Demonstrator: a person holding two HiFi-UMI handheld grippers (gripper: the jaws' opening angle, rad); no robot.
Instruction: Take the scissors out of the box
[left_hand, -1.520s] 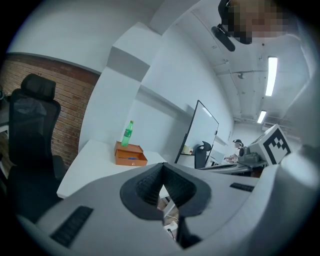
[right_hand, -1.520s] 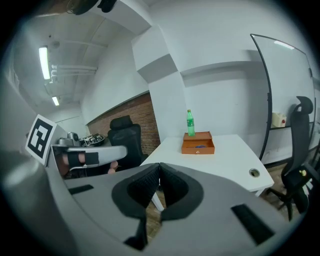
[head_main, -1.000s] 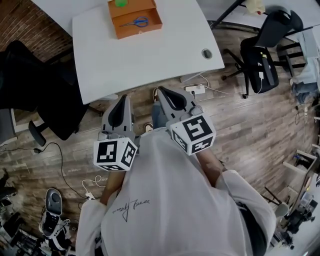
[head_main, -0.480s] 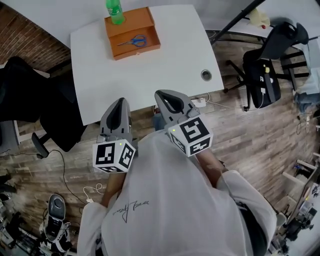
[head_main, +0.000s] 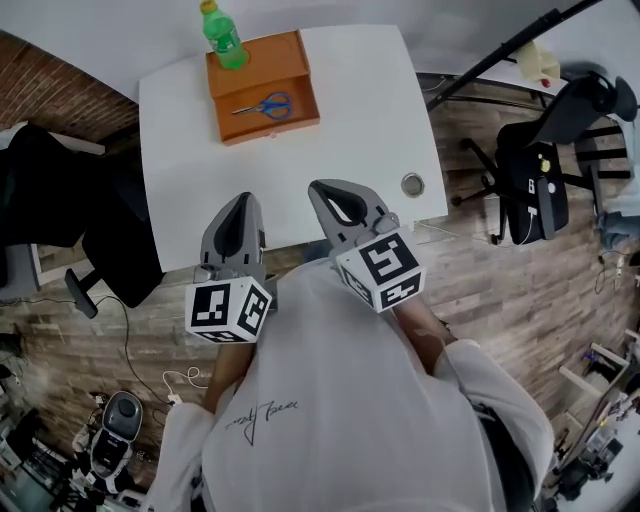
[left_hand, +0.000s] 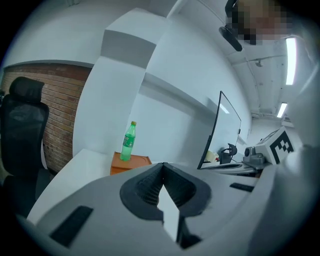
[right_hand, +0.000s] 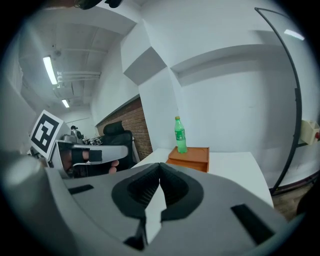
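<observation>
Blue-handled scissors (head_main: 262, 104) lie inside an open orange box (head_main: 290, 60) at the far side of the white table (head_main: 350, 120). A green bottle (head_main: 224, 35) stands on the box's far left corner. My left gripper (head_main: 243, 200) and right gripper (head_main: 325, 187) are side by side over the table's near edge, well short of the box, and both are shut with nothing between their jaws. The left gripper view shows the bottle (left_hand: 128, 141) and box (left_hand: 131, 162) beyond the shut left gripper (left_hand: 162, 165). The right gripper view shows the bottle (right_hand: 180, 135) and box (right_hand: 192, 157) ahead of the right gripper (right_hand: 160, 167).
A round cable grommet (head_main: 413, 184) sits in the table's near right corner. Black office chairs stand left (head_main: 60, 210) and right (head_main: 535, 165) of the table on the wooden floor. Cables (head_main: 180, 378) trail on the floor at the left. A brick wall (head_main: 50, 65) is at the far left.
Both grippers have come forward to the table's near edge. The table, box and scissors now sit closer in the head view, and the whole bottle has come into sight.
</observation>
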